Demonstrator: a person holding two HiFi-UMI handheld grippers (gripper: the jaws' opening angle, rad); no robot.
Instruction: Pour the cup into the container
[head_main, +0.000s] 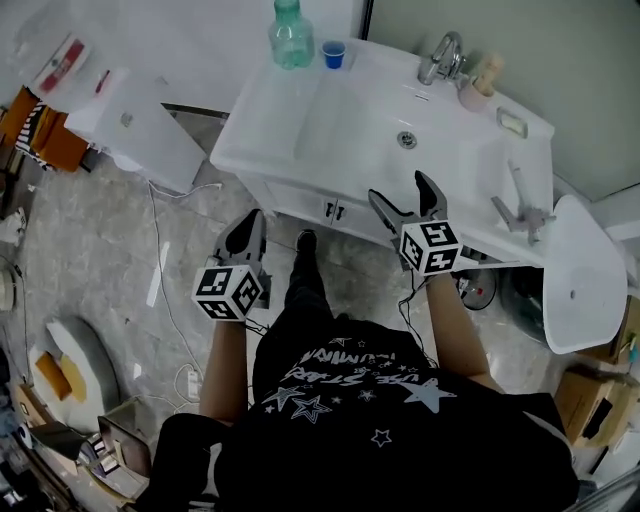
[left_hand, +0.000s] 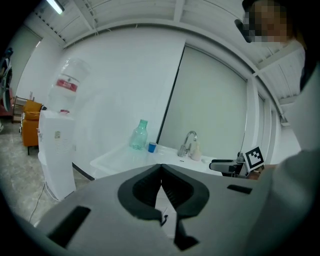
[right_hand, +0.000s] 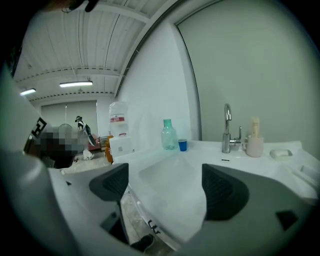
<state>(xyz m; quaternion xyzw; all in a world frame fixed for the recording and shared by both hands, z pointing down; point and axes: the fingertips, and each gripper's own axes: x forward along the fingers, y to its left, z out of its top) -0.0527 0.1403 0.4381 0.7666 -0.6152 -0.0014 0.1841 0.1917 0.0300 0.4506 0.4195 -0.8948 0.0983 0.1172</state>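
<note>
A small blue cup (head_main: 334, 54) stands at the back of the white sink counter (head_main: 290, 140), next to a green plastic bottle (head_main: 291, 35). Both also show in the left gripper view, cup (left_hand: 152, 147) and bottle (left_hand: 139, 135), and in the right gripper view, cup (right_hand: 182, 145) and bottle (right_hand: 168, 134). My left gripper (head_main: 246, 232) hangs in front of the counter, below its edge, jaws shut and empty. My right gripper (head_main: 407, 195) is at the counter's front edge, open with nothing between its jaws. Both are well short of the cup.
The basin (head_main: 405, 140) with a chrome tap (head_main: 441, 57) sits right of the cup; a beige tumbler (head_main: 478, 88) and a soap dish (head_main: 512, 122) stand beyond. A water dispenser (head_main: 130, 125) stands left of the counter. A second white basin (head_main: 580, 275) lies at the right.
</note>
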